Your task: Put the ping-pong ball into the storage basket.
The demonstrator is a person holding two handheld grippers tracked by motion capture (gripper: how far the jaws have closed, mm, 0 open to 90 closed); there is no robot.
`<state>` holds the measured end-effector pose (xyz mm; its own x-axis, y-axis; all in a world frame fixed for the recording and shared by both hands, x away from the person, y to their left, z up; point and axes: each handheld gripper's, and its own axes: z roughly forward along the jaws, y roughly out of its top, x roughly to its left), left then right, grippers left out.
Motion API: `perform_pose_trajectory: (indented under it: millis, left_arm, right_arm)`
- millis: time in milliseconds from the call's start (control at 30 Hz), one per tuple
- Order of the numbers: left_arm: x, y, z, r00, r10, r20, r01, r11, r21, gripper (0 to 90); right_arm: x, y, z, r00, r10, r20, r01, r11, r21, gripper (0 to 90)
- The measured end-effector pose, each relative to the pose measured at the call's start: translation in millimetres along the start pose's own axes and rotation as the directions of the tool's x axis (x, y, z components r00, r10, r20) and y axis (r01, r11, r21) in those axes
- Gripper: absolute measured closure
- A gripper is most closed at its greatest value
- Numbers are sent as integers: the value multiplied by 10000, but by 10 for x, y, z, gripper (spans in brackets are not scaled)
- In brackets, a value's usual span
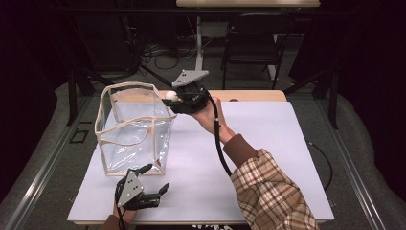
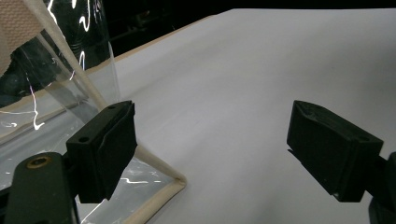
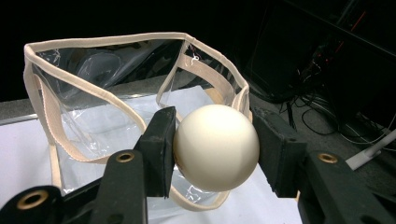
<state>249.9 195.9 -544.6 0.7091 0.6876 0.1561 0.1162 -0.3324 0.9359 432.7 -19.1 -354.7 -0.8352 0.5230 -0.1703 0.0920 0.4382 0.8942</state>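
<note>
A clear plastic bag point(image 1: 134, 129) with beige trim stands open on the white table cover, left of centre. My right gripper point(image 1: 178, 99) hovers at the bag's far right rim, shut on a cream ball point(image 1: 171, 96). The right gripper view has the cream ball point(image 3: 215, 147) pinched between both jaws, with the clear bag point(image 3: 116, 98) open just beyond it. My left gripper point(image 1: 163, 189) rests near the table's front edge, below the bag, open and holding nothing. In the left gripper view my left gripper point(image 2: 210, 154) has its jaws wide apart beside the bag's lower corner point(image 2: 159, 196).
The white cover point(image 1: 268, 143) spreads over the wooden table to the right of the bag. A person's plaid sleeve point(image 1: 273, 191) crosses the front right. A dark chair point(image 1: 251, 40) and floor cables stand beyond the table's far edge.
</note>
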Motion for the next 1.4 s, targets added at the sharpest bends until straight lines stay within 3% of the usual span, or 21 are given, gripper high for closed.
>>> perform_pose_trajectory:
  millis: [1033, 1400]
  left_arm:
    - [3, 4, -1, 10000, 34, 16, -34, 10000, -35, 158]
    - [7, 5, 3, 10000, 42, 76, -41, 10000, -64, 157]
  right_arm:
    - [80, 135, 204, 9998, -140, -151, 143, 9997, 210, 513]
    - [113, 151, 357, 9995, -161, -260, 176, 9983, 553, 513]
